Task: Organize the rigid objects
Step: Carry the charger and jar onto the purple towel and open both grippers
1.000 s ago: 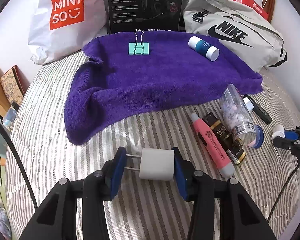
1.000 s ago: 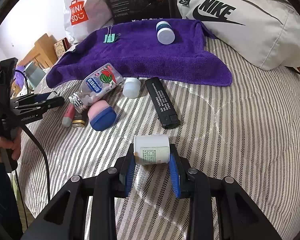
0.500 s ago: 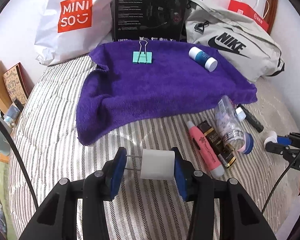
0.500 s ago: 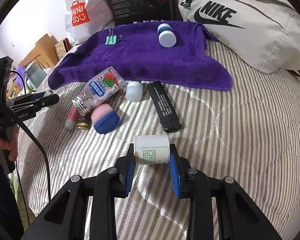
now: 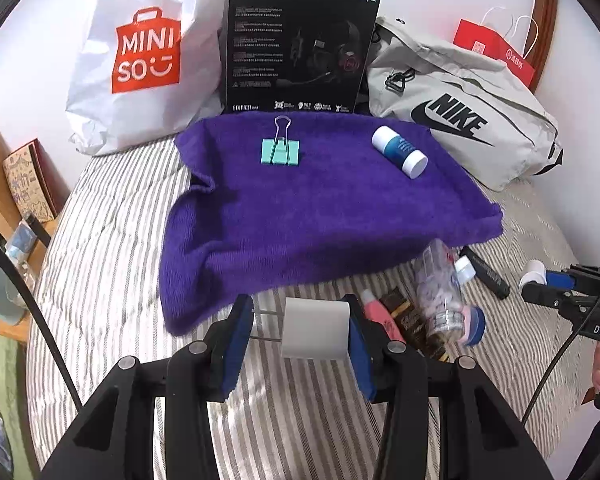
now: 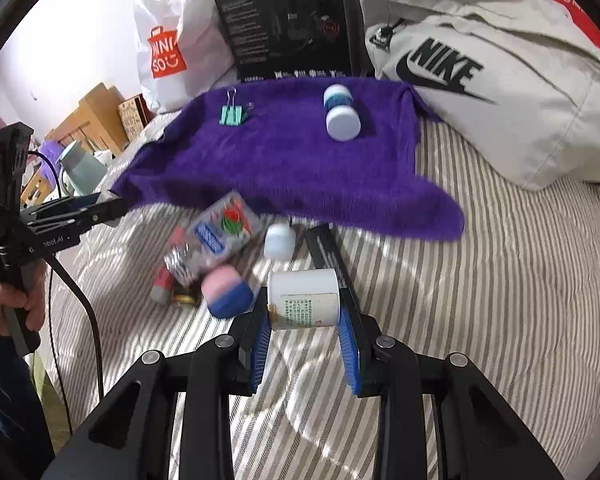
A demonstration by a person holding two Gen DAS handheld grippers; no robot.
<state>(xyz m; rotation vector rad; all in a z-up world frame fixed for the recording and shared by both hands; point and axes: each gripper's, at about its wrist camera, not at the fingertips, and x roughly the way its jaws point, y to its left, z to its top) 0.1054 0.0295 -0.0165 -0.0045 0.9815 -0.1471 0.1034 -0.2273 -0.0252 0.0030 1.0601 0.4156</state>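
Note:
My left gripper (image 5: pixel 298 334) is shut on a white plug charger (image 5: pixel 315 329), held above the striped bed just short of the purple towel (image 5: pixel 320 208). My right gripper (image 6: pixel 305 322) is shut on a white labelled bottle (image 6: pixel 304 299), lifted over the bed. On the towel lie a teal binder clip (image 5: pixel 281 151) and a blue-and-white bottle (image 5: pixel 399 151). On the bed by the towel's near edge lie a clear candy bottle (image 6: pixel 214 240), a pink-and-blue sponge (image 6: pixel 227 292), a small white cap (image 6: pixel 279 241), a black bar (image 6: pixel 328 248) and a pink marker (image 5: pixel 380 318).
At the back stand a white Miniso bag (image 5: pixel 140 56), a black headset box (image 5: pixel 300 44), a grey Nike bag (image 5: pixel 464 112) and a red paper bag (image 5: pixel 496 52). Wooden furniture (image 6: pixel 96 120) stands left of the bed. A hand (image 6: pixel 4 308) grips the left tool's handle.
Both grippers have risen and drawn back a little with their loads; the towel and loose items now sit farther away in both views. The right wrist view has swung slightly.

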